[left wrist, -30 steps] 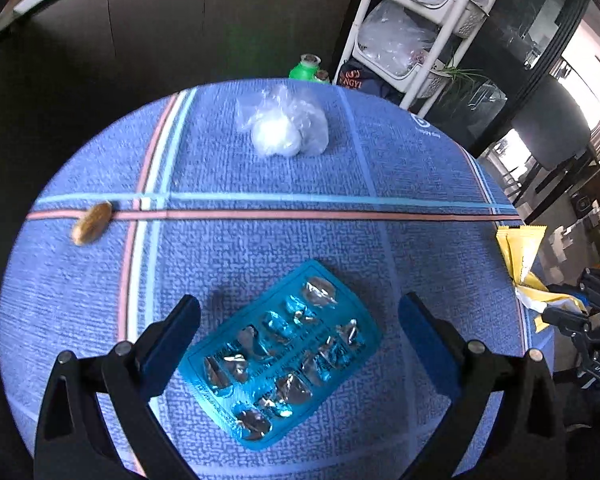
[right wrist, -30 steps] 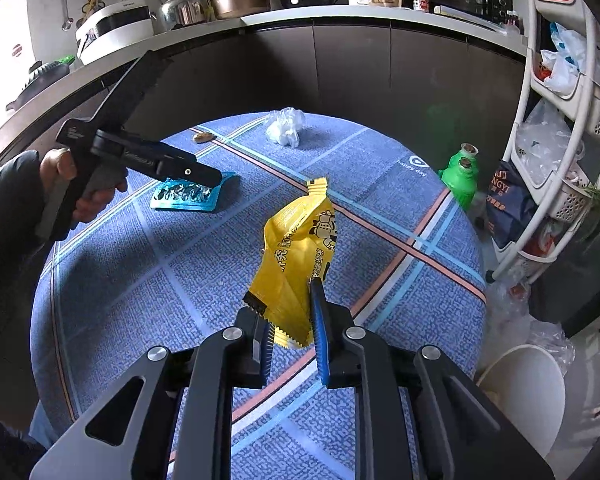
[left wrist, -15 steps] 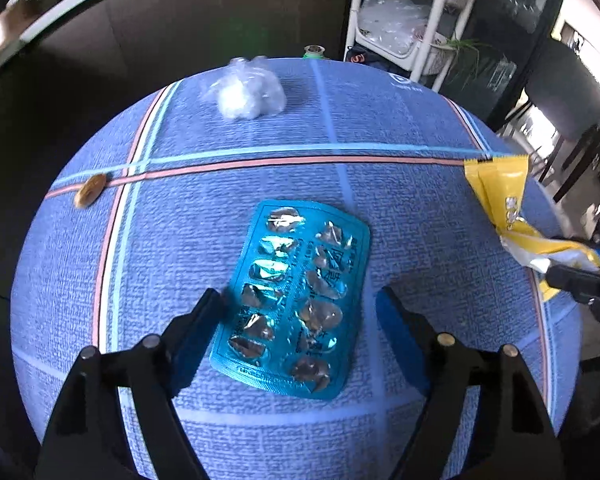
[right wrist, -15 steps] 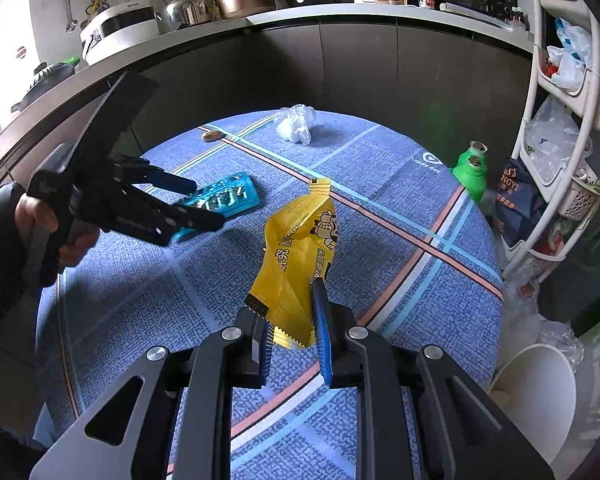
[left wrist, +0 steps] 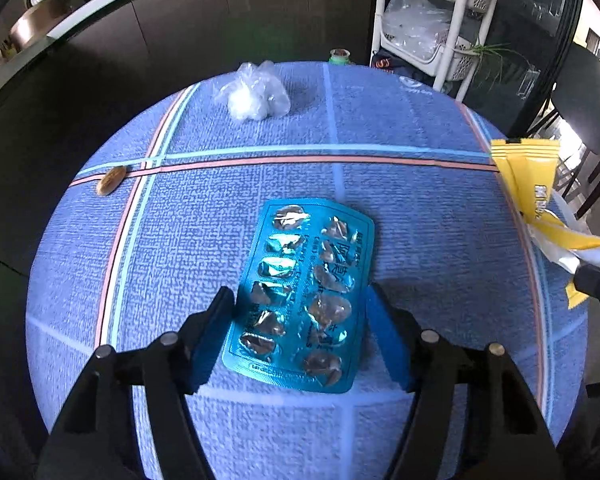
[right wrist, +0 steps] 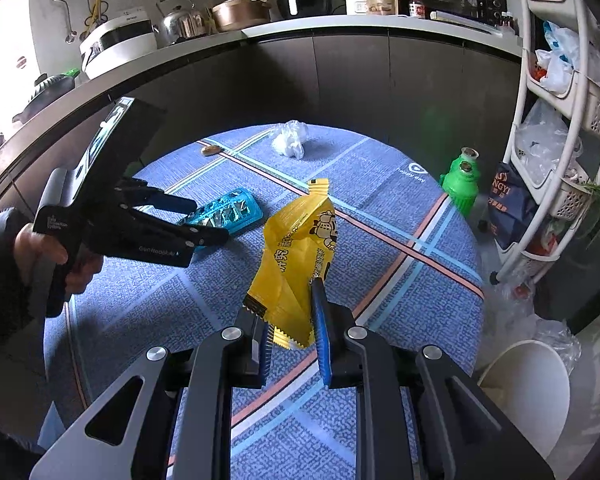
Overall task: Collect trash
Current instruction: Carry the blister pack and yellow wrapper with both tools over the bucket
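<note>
Currently, left hand-held gripper point(left wrist: 300, 320) is low over the round blue tabletop point(left wrist: 204, 240), fingers spread to either side of the near half of the empty teal blister pack point(left wrist: 304, 292). Blue pads point(left wrist: 210, 344) stand just beside the pack's long edges; whether they touch it cannot be told. Pack lies flat on the tabletop, foil side up, cells torn open.

Relative to the blister pack: crumpled clear plastic bag point(left wrist: 256, 94) lies well beyond it, near the far rim, past the pink and light-blue stripe that crosses the cloth. Small brown scrap point(left wrist: 110, 180) sits on that stripe, far left of the pack, by the rim. Yellow snack wrapper point(left wrist: 532, 188) shows off to the pack's right, at the tabletop's right edge.

Right wrist view: right hand-held gripper point(right wrist: 290, 320) is pinching the lower end of the yellow snack wrapper point(right wrist: 296, 256), which stands up from the fingers, held clear above the tabletop point(right wrist: 380, 184). Blister pack point(right wrist: 230, 210) lies to the left of the wrapper, with the left hand-held gripper point(right wrist: 204, 220) tips at it and the person's hand point(right wrist: 56, 260) on the grip. Plastic bag point(right wrist: 290, 140) and brown scrap point(right wrist: 210, 150) lie beyond the pack, near the far rim.

Off the tabletop, right of the wrapper: green bottle point(right wrist: 462, 182) on the floor, white rack point(right wrist: 560, 120), white bin point(right wrist: 528, 392) at lower right.
</note>
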Motion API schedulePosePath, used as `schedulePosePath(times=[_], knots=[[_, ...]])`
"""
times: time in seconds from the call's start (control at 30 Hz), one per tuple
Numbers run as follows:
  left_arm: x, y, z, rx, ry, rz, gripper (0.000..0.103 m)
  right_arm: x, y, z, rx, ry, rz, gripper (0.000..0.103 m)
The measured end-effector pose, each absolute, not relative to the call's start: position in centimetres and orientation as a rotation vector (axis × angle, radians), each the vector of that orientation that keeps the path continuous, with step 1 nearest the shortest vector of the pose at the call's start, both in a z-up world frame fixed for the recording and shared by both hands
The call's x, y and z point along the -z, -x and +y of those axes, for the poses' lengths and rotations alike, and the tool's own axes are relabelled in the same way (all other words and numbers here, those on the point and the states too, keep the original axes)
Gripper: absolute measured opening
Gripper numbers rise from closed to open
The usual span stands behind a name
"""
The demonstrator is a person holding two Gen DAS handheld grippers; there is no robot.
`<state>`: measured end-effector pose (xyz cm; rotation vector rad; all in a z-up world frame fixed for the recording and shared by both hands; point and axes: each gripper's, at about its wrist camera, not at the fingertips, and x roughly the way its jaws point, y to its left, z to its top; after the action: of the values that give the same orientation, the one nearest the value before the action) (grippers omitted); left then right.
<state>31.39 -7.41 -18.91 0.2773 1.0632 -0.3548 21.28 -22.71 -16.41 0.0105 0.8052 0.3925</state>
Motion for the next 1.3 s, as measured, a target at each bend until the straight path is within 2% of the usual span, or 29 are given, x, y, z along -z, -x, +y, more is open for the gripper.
schedulePosePath(times=[0.4, 0.73, 1.3], knots=[[11.8, -26.3, -10.6, 0.4, -0.236, 0.931, 0.067, 13.5, -16.8, -26.7, -0.32, -0.049, 0.733, 0.016], [7.0, -21.2, -17.2, 0.443, -0.233, 0.87, 0.067, 11.8, -11.9, -32.3, -0.211, -0.093, 0.679, 0.016], [6.7, -15.9, -26.3, 0.512, -0.252, 0.876, 0.067, 13.2, -6.9, -40.3, -0.078, -0.216, 0.654, 0.016]])
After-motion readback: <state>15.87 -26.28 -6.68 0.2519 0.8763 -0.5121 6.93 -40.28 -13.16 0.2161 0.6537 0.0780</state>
